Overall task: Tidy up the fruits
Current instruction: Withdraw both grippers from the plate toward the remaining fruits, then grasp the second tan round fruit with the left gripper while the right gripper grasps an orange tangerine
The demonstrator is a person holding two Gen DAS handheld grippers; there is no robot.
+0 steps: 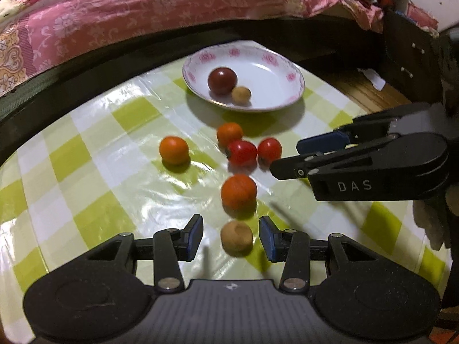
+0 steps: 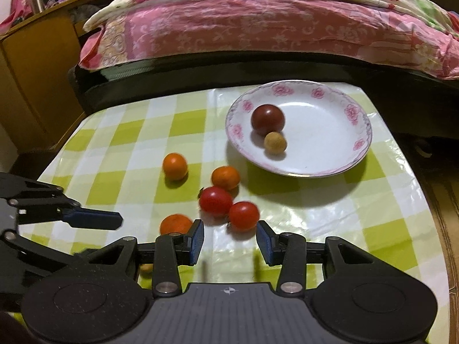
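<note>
A white plate with pink flowers [image 1: 272, 66] [image 2: 324, 132] holds a dark red tomato [image 1: 222, 80] [image 2: 268, 119] and a small tan longan [image 1: 241, 95] [image 2: 275, 142]. On the checked cloth lie three orange fruits [image 1: 173, 150] [image 1: 229, 133] [image 1: 238, 191] and two red tomatoes [image 1: 242, 153] [image 1: 269, 149]. My left gripper [image 1: 231, 236] is open with a tan longan [image 1: 236, 237] between its fingers, apart from both pads. My right gripper [image 2: 230, 242] is open just short of a red tomato [image 2: 243, 216]; it also shows from the side in the left wrist view [image 1: 287, 157].
A bed with a pink floral quilt [image 2: 258, 28] runs along the table's far edge. A wooden cabinet [image 2: 31, 86] stands at the left. The table's right edge drops to a wooden floor [image 1: 370, 91]. The left gripper shows at the left in the right wrist view [image 2: 94, 220].
</note>
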